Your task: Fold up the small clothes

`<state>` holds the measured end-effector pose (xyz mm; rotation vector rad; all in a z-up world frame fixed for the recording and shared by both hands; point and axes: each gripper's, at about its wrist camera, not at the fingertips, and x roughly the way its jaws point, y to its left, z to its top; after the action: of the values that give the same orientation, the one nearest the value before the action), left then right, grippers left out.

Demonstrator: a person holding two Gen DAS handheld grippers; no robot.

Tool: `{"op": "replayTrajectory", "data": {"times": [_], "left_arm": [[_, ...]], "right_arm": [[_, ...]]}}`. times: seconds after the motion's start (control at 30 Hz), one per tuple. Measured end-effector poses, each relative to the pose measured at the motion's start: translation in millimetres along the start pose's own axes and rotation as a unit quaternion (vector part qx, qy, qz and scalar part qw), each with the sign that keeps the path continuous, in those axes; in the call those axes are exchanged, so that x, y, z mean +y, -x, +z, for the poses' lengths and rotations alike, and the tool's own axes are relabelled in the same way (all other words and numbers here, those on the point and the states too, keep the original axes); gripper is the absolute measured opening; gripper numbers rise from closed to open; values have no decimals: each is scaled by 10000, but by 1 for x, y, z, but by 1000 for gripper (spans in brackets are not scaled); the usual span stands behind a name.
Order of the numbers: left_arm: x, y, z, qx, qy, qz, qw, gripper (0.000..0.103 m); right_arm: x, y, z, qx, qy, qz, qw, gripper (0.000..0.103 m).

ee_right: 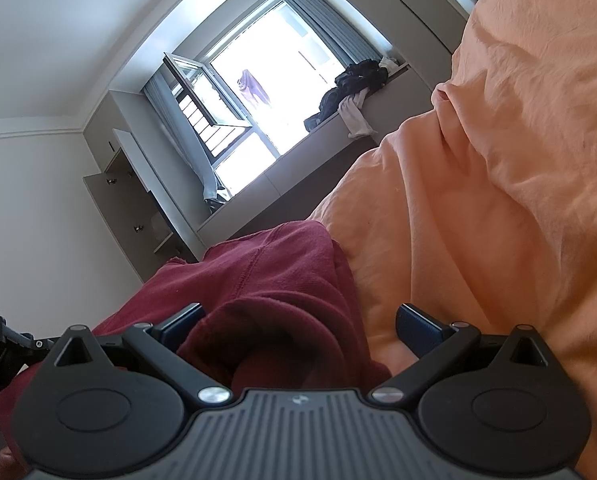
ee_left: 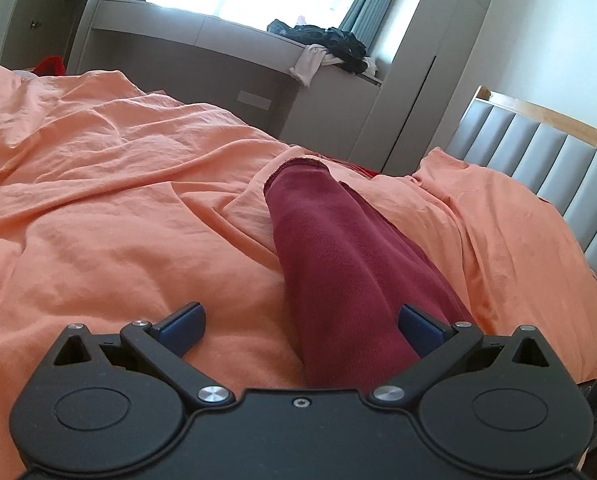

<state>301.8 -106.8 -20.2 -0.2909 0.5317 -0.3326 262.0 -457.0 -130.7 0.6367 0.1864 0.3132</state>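
1. Left wrist view: the left tool (ee_left: 301,330) hangs low over the bed, its two blue-padded fingers (ee_left: 184,328) spread wide and released, clamping nothing.
2. A dark red knit garment (ee_left: 338,280) lies on the orange bed cover (ee_left: 98,200) as a long narrow band. It runs from under the tool's body, between the fingers, away toward the far edge of the bed.
3. The right-hand finger sits over the garment's edge; the left-hand finger stands over bare cover, apart from the cloth.
4. The garment's far end shows a stitched hem and is slightly raised on a fold of the cover.
5. A grey padded headboard (ee_left: 538,152) stands at the right, with a pillow in the same orange just before it.
6. Beyond the bed, a pile of dark and white clothes (ee_left: 330,48) lies on the window ledge (ee_left: 202,28).
7. Right wrist view: the camera is strongly tilted. The right tool (ee_right: 300,330) is also released, fingers (ee_right: 418,330) wide apart.
8. The dark red garment (ee_right: 266,272) is bunched in thick folds directly under and ahead of the tool, near the bed's edge; a rounded fold rises between the fingers, nearest the left-hand one.
9. Whether that finger touches the cloth cannot be told.
10. The orange bed cover (ee_right: 518,200) fills the right side; the right-hand finger is over it.
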Motion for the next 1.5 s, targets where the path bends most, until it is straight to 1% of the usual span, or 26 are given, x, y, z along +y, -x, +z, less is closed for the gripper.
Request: {"op": "replayTrajectory", "data": {"times": [0.57,0.63,0.73,0.87,0.93,1.0,1.13,1.23,1.27,1.3,1.33,1.37,1.4,1.43,1.5], "left_arm": [[1,3,-2,-45,10,-5,10000,103],[1,3,-1,-36,25,-8,10000,103],[2,3,0,26,58,-45,10000,103],[6,5,3,150,240,-238,9993,103],[8,7,3,214,383,-537,9976,103],[9,8,3,257,514,-785,9953,103],[6,6,2,300,478,-964,9937,101],[3,3,4,392,488,-958,9934,92],[3,2,4,426,522,-908,9936,86],[2,0,5,450,579,-850,9937,79],[2,-2,6,483,640,-820,9934,76],[2,-4,7,530,697,-821,9928,68],[2,-6,8,564,751,-827,9921,64],[1,-6,8,572,768,-801,9922,62],[-1,-6,10,564,687,-759,9931,49]], "right_arm": [[3,1,1,19,0,-53,10000,102],[5,-1,4,84,-4,-90,9999,102],[9,-5,12,347,-16,-192,9992,102],[13,-7,21,562,-73,-342,9978,102],[17,-6,20,544,-80,-421,9976,102],[19,-4,20,502,-68,-452,9977,99],[26,3,20,487,-81,-452,9978,86],[37,8,20,448,89,-465,9979,74],[40,10,20,429,138,-469,9979,66],[43,10,19,437,135,-409,9981,63],[44,12,18,424,103,-382,9983,59],[47,12,17,405,126,-412,9982,58],[51,12,16,401,218,-454,9979,58],[54,12,15,376,299,-498,9976,54],[61,15,12,285,487,-568,9968,48]]}}
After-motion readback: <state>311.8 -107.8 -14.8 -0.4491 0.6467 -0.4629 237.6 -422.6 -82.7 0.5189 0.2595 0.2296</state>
